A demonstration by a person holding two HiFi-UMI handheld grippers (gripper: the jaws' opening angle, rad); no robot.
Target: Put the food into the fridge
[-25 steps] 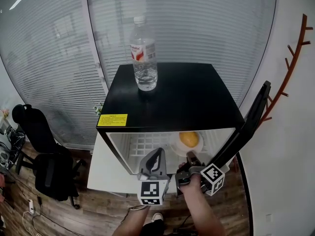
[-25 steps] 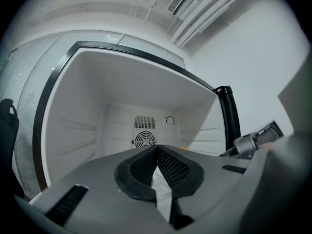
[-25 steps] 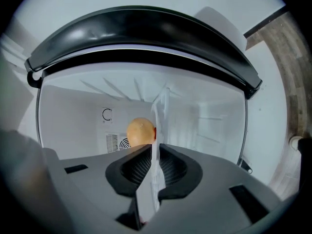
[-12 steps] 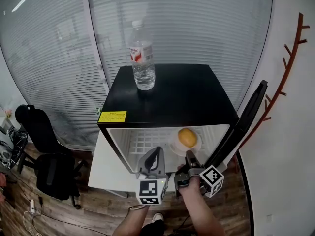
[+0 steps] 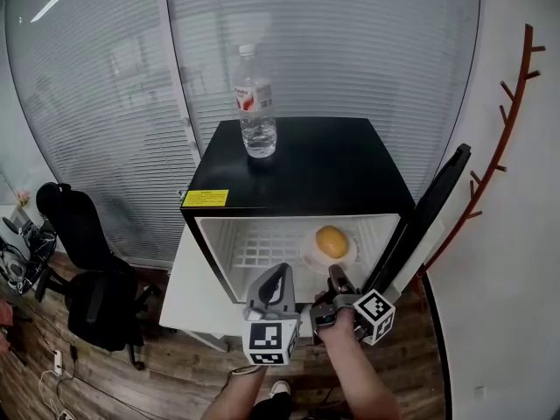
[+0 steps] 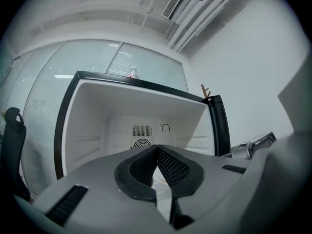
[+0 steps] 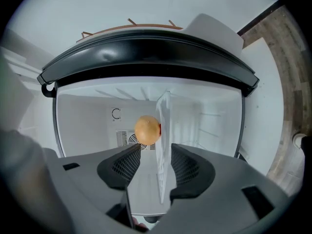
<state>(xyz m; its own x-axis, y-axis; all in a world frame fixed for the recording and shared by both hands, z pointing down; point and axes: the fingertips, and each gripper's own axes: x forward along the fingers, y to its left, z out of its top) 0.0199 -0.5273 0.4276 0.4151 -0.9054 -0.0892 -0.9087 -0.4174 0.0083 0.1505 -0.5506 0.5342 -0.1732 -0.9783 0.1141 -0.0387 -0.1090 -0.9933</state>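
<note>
Over the last second the jaws of the right gripper (image 7: 155,152), which had been almost together, swung apart, and they were opening at this moment. Little else changed: the food (image 5: 332,241) lay in the same spot on its plate (image 5: 308,254), and both grippers hung at the same place in front of the fridge (image 5: 297,160).

That round, yellow-orange food sat on the white plate inside the fridge, toward the right side of the wire shelf (image 5: 258,252). The right gripper was turned on its side just in front of the plate. In the right gripper view the plate and the shelf ran edge-on between the two spread pads. Neither pad pressed on them, and the food lay beyond the fingertips.

The left gripper (image 6: 157,147) was held beside the right one, aimed into the white inside of the fridge. Its pads met at the tips with nothing between them.

The black door (image 5: 429,213) stood wide open on the right side of the fridge. A clear water bottle (image 5: 255,103) with a red and white label stood upright on the black top, near the back left corner. The fridge rested on a white table (image 5: 188,287). A black chair (image 5: 83,243) stood on the wood floor (image 5: 131,383) to the left, well apart from the fridge. Glass walls with blinds (image 5: 350,42) ran behind it, and a brown branch-shaped coat rack (image 5: 503,147) hung on the white wall to the right.
</note>
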